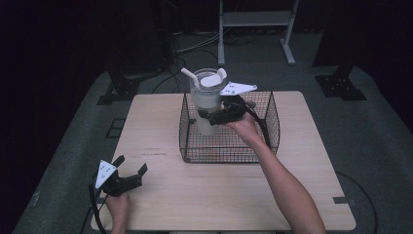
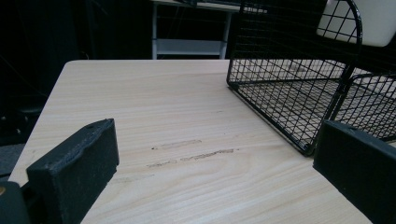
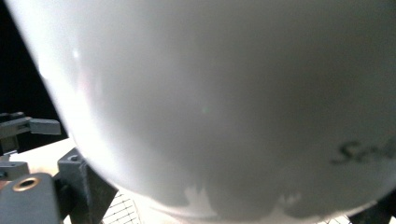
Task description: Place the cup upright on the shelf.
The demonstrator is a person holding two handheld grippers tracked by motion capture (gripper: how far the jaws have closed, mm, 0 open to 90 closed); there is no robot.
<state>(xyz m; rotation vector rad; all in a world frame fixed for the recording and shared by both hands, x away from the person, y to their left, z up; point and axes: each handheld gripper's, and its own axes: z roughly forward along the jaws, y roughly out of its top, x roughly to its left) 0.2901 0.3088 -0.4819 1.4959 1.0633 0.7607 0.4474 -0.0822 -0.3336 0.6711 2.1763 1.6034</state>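
White tumbler (image 1: 206, 105) with lid and straw (image 1: 189, 75), standing tall in the black wire basket (image 1: 272, 127) at the far middle of the wooden table (image 1: 219, 190) — being clasped around its body by the right gripper (image 1: 214, 115), jaws closing on either side. Filling the right gripper view as a pale curved wall (image 3: 224, 102) bearing faint lettering. Left gripper (image 1: 130, 165) resting at the near left corner — jaws spreading wide, holding nothing.
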